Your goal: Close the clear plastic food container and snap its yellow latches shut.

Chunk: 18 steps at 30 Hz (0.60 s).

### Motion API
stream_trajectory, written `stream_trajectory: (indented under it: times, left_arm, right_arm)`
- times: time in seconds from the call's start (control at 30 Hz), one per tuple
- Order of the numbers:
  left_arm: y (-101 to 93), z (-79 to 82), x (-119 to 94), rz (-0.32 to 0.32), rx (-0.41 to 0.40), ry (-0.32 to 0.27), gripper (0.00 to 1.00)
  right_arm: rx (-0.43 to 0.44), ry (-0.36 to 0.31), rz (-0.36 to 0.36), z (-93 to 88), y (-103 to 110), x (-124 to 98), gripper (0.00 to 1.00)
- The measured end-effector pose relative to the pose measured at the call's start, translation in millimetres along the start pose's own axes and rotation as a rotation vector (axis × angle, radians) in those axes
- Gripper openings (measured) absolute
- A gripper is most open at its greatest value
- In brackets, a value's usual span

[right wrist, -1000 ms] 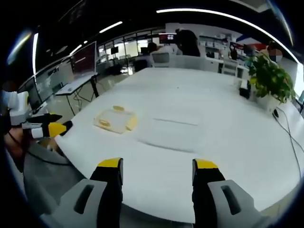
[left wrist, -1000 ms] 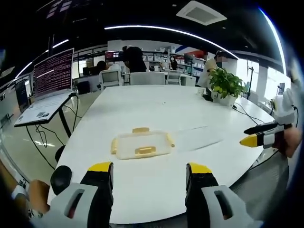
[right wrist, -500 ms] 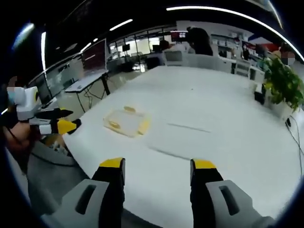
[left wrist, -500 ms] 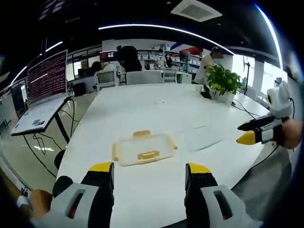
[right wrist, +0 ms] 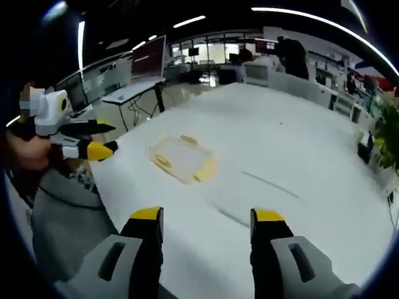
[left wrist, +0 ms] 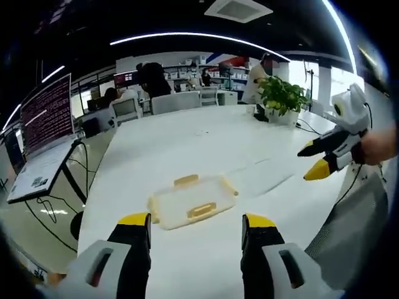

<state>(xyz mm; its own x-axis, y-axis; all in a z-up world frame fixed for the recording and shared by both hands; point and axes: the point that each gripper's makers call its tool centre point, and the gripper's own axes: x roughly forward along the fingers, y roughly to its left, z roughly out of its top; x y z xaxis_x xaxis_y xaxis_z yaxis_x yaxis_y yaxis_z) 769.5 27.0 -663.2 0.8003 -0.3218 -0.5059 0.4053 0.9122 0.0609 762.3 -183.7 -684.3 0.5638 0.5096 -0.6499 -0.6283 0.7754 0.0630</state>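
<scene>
The clear container (left wrist: 191, 202) with yellow latches (left wrist: 202, 210) lies flat near the desk's (left wrist: 206, 140) front edge, lid on. My left gripper (left wrist: 196, 225) and right gripper (right wrist: 207, 219) hover before it, jaws apart, holding nothing.

Both tools are built alike. The left gripper (left wrist: 196, 225) has two thick black jaws capped with bright yellow tips, each jaw rising from a light grey housing with a dark slot cut into it. The right gripper (right wrist: 208, 219) shows the same black jaws, yellow caps and slotted grey housings. Seen from the side at 3 o'clock in the left gripper view, the right tool has a white body and tapered black fingers ending in yellow points. The person wears a grey garment (right wrist: 65, 218).
</scene>
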Motion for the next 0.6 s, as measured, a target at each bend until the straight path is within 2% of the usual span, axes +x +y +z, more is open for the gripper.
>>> stream_trajectory:
  times: [0.1, 0.27, 0.6]
  left_arm:
    - [-3.2, -2.9, 7, -0.04, 0.011, 0.016, 0.53]
    - [-3.2, -4.1, 16, -0.08, 0.047, 0.025, 0.51]
    - [12.6, -12.2, 30, -0.114, 0.116, 0.066, 0.51]
  right_arm:
    - [-0.065, 0.024, 0.061, 3.0, 10, 9, 0.54]
    - [-0.075, 0.032, 0.092, 7.9, 15, 21, 0.53]
    - [-0.136, 0.065, 0.153, 14.6, 17, 40, 0.54]
